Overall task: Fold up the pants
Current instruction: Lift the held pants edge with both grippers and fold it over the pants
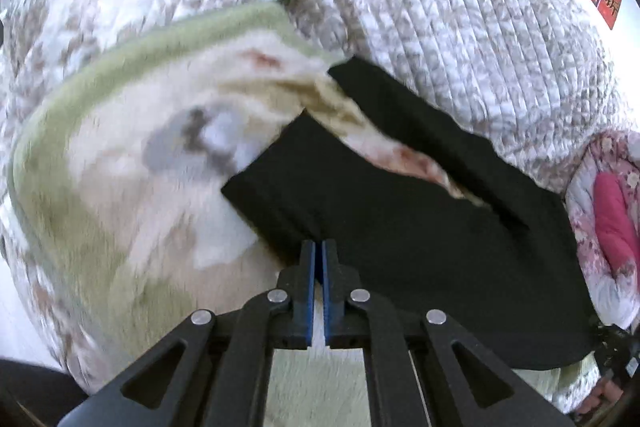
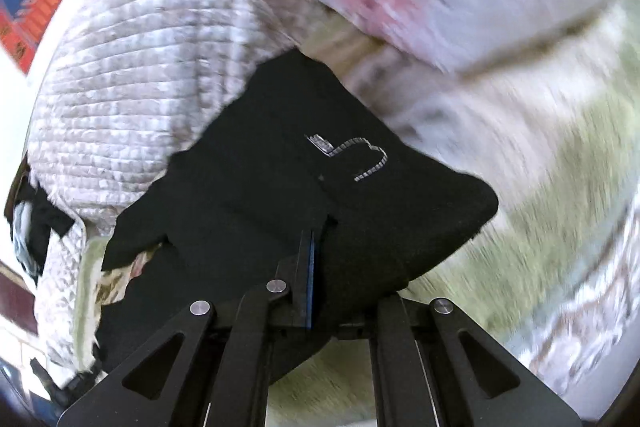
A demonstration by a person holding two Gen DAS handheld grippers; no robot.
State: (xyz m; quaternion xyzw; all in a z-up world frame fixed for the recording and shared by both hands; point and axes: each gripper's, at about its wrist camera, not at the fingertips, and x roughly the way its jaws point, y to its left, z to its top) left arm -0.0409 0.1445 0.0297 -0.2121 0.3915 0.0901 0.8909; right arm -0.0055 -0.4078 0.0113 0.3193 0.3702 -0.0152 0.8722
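mid-fold, by the look of it: black pants (image 1: 400,211) held over the blanket (image 1: 100,155), quilt (image 1: 460,7) at 12 o'clock. left gripper (image 1: 319,247) and right gripper (image 2: 316,239) clamped on the cloth. next, probably: carry the edge across, align, lower.

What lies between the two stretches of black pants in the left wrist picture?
A strip of patterned blanket crosses diagonally between the black pants parts, seen in the left wrist view.
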